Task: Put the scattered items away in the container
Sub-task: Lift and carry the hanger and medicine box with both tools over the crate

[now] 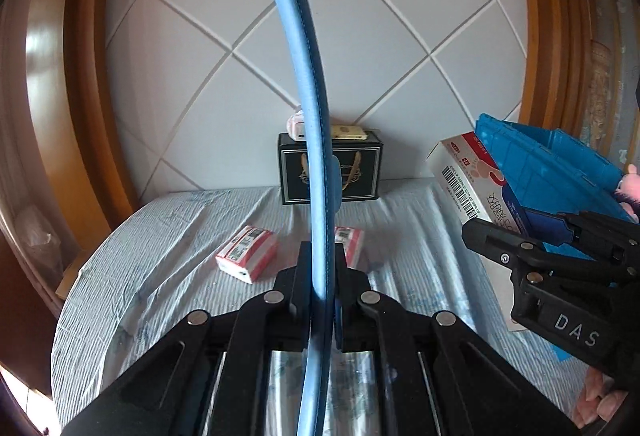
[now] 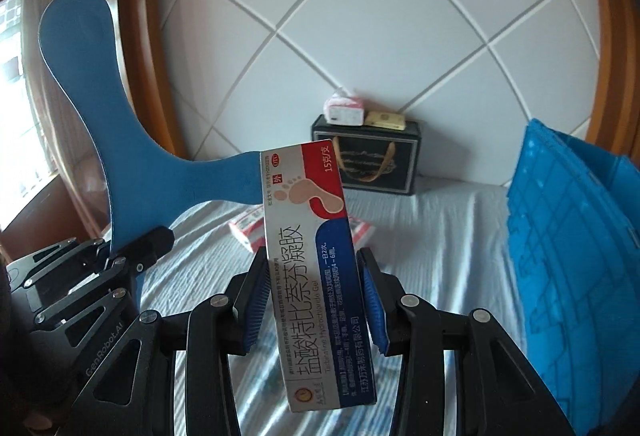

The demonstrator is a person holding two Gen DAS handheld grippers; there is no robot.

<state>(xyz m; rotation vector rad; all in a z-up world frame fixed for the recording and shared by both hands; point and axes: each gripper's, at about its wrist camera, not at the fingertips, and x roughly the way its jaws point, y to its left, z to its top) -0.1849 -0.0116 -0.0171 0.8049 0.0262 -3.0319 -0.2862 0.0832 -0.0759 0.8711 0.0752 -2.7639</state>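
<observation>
The left claw (image 1: pixel 320 268) is clamped on the edge of a flat blue boomerang (image 2: pixel 100 116), held upright over the bed (image 1: pixel 160 236), while the right claw (image 2: pixel 312 296) carries a slim ointment carton (image 2: pixel 316 264) standing between its blue pads (image 2: pixel 256 300); the pads look slightly apart from the carton's sides, so whether the grip is tight cannot be told. The blue crate (image 2: pixel 568 236), the likely container, sits at three o'clock on the bed, near the right claw. The boomerang looks thin, stiff and light, with smooth faces that could slip, so a hold low on one arm seems best. The carton is probably light, hollow card that would crush under hard squeezing; a hold across its narrow sides near the middle suits it. Two small red-and-white boxes (image 1: pixel 247 254) lie on the sheet at twelve o'clock, before a black box (image 1: pixel 330 172) against the headboard; they look light and firm enough to pinch across their short sides.
</observation>
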